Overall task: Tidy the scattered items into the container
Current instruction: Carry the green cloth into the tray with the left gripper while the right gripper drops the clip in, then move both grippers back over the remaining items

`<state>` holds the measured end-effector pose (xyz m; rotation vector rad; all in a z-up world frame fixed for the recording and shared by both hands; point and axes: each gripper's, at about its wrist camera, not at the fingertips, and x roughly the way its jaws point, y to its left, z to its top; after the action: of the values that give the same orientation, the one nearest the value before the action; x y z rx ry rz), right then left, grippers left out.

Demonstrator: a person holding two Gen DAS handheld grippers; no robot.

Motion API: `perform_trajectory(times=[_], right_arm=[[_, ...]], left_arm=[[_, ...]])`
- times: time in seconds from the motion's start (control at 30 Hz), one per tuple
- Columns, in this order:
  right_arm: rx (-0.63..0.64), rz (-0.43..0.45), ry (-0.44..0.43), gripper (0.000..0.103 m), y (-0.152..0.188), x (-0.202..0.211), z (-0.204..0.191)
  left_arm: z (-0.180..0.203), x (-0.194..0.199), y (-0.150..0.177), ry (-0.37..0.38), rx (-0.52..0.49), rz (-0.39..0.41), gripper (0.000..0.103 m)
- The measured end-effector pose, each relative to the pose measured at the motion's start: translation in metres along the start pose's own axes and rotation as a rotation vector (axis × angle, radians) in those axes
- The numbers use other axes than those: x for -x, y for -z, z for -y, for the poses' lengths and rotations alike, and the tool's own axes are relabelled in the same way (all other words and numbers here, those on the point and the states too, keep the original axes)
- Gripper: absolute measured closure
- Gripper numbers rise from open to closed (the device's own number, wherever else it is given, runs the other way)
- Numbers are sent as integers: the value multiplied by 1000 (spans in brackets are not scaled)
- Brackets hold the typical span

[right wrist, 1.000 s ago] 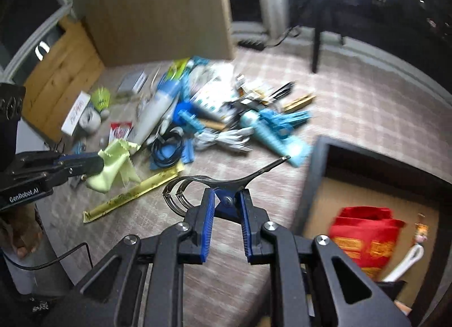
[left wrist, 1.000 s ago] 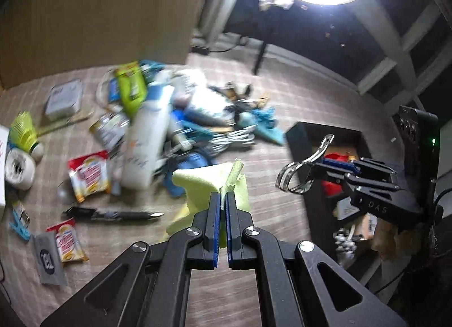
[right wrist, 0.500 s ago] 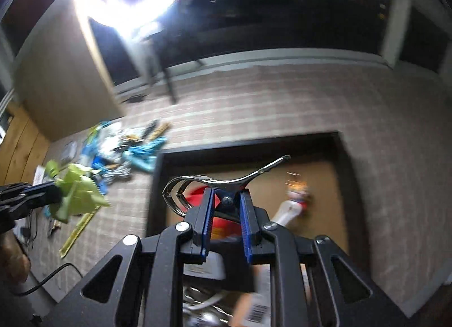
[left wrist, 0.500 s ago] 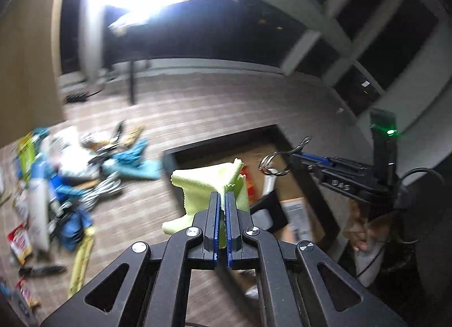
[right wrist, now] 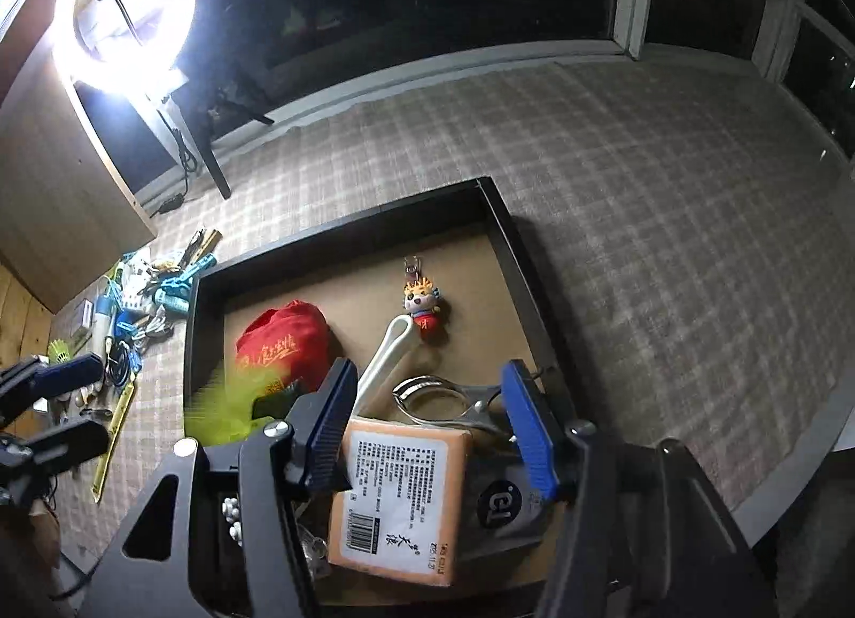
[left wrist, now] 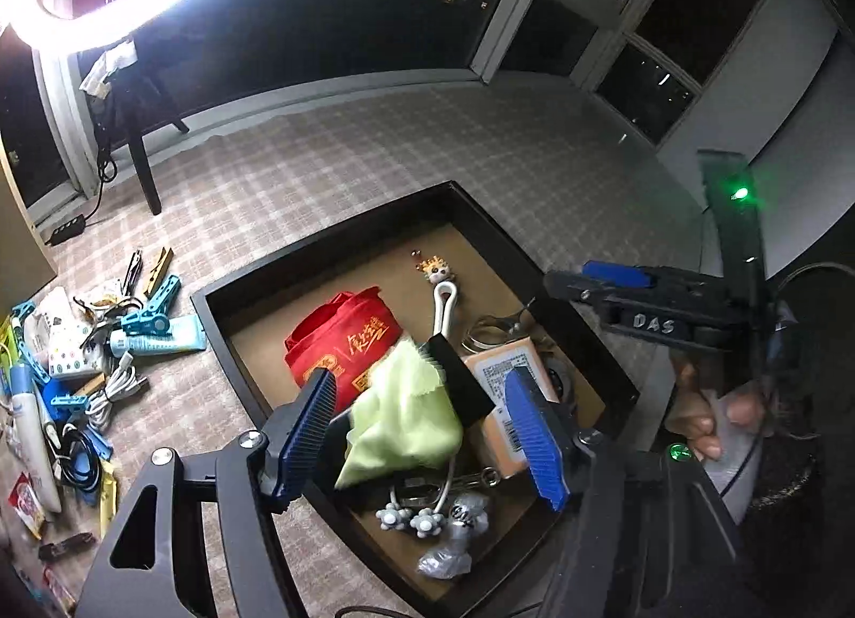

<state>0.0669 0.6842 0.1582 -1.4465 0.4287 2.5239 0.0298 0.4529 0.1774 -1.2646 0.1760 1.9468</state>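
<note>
Both grippers hang over the black tray [left wrist: 320, 249] [right wrist: 342, 233]. My left gripper [left wrist: 422, 436] has its jaws opening, and the yellow-green cloth [left wrist: 406, 409] sits loose between the blue pads, resting on the tray's contents. In the right wrist view the cloth [right wrist: 224, 404] is a green blur. My right gripper [right wrist: 430, 425] also has its jaws opening. The silver metal clip [right wrist: 443, 399] lies free in the tray between its pads, beside an orange box [right wrist: 401, 495]. Each gripper shows in the other's view: right gripper [left wrist: 582, 297], left gripper [right wrist: 99, 404].
The tray also holds a red pouch [left wrist: 342, 340], a small figure keychain [right wrist: 422, 303] and a white strap. The pile of scattered items [left wrist: 107, 351] [right wrist: 144, 308] lies left of the tray on the checked carpet. A ring light [right wrist: 123, 20] on a stand glares behind.
Both grippers swung from the pile to above the tray and went from shut to open. The cloth left the left pads and the clip left the right pads.
</note>
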Motion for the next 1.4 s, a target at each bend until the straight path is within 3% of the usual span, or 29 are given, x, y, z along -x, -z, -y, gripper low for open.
perform_trajectory(times=[0.3,0.97,1.17,1.4], right_arm=[[2,25,-59,47,3,5,-19],[172,44,-135,42,14,8,-110],[219,32,-204,42,28,-8,-143],[349,0,-234,42,53,-33,-192]], left_arm=[[-22,20,7,-59,63,43,40],[-84,63,45,-258,151,145,38],[-135,73,90,-358,236,115,38],[-216,99,171,-457,467,75,38]])
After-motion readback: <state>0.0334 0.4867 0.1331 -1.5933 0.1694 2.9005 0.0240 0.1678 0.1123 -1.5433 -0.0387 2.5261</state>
